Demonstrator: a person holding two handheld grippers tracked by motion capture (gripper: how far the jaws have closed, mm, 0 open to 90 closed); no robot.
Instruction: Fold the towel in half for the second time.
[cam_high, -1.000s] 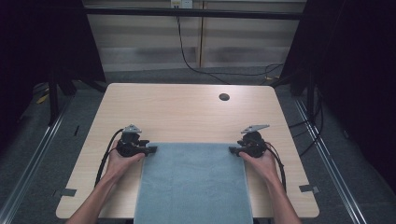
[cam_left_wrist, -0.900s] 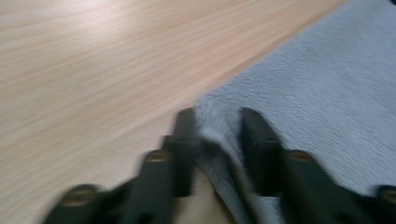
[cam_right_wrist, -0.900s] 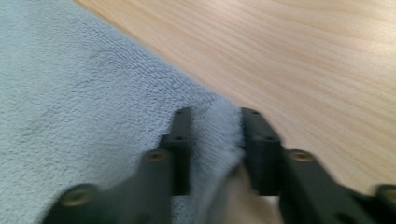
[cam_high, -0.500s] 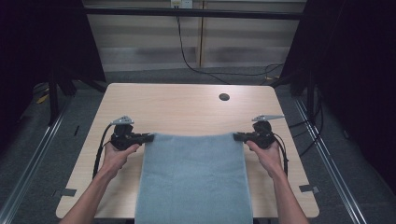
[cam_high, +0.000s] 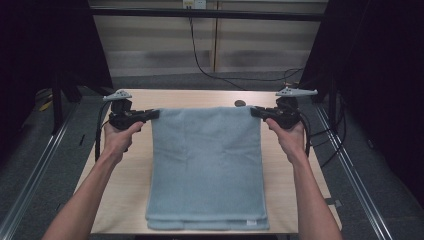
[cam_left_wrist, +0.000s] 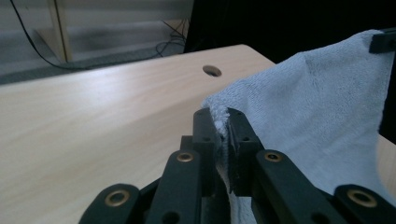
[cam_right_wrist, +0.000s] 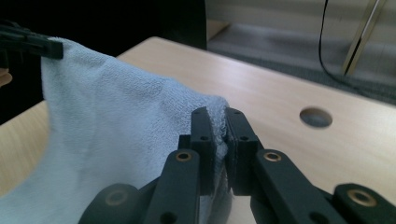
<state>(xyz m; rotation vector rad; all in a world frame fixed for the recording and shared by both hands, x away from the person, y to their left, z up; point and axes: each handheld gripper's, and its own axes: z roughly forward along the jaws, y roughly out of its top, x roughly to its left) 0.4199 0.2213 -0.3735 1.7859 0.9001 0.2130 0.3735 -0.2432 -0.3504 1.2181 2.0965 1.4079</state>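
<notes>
Here the light blue towel (cam_high: 206, 165) hangs lifted by its far edge, near end lying at the table's (cam_high: 125, 195) near edge. The left gripper (cam_high: 154, 114) pinches its far left corner, the right gripper (cam_high: 254, 111) its far right corner, both clamped tight on cloth. A round hole (cam_high: 240, 103) sits in the tabletop just behind the towel's top edge.

Pale wooden table (cam_high: 125, 185) with a round hole, blue towel's (cam_high: 207, 175) near end resting on it
</notes>
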